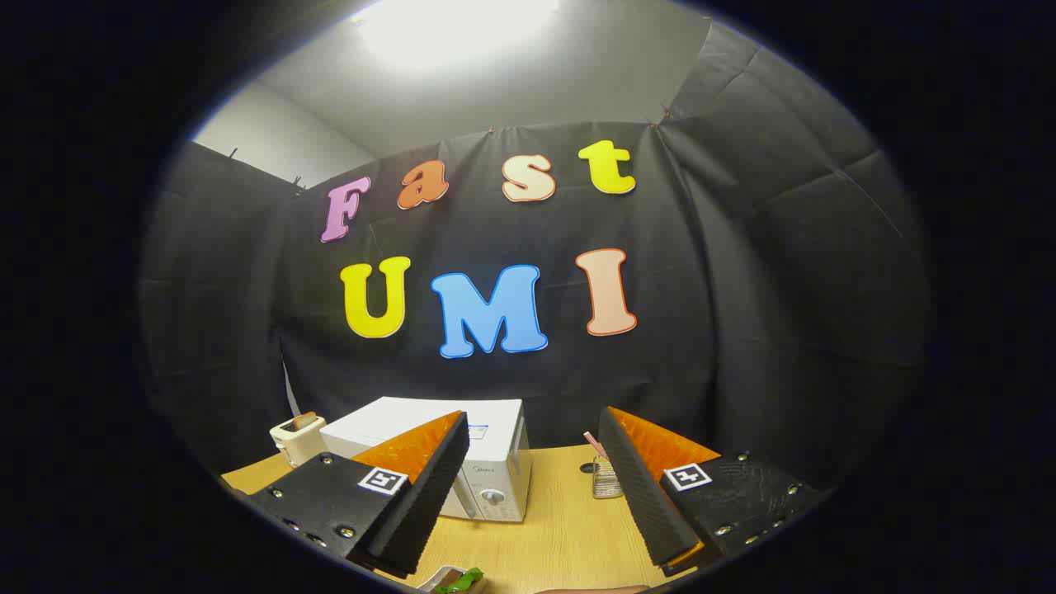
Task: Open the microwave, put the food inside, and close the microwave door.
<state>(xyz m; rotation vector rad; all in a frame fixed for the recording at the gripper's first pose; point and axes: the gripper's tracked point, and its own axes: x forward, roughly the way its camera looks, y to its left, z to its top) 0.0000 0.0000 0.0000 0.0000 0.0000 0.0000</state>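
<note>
1. Your fingers (528, 495) are spread wide and hold nothing.
2. The microwave (462, 462) stands on the counter (561, 528) beyond them, partly behind the left finger (its door looks closed).
3. The food (458, 580), something green in a small container, lies near below the fingers.
4. In my judgement nothing is done yet: opening, loading and closing all remain.

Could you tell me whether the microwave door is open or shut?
Shut: the microwave door sits flush with its front. The gripper fingers are spread, holding nothing.
</note>
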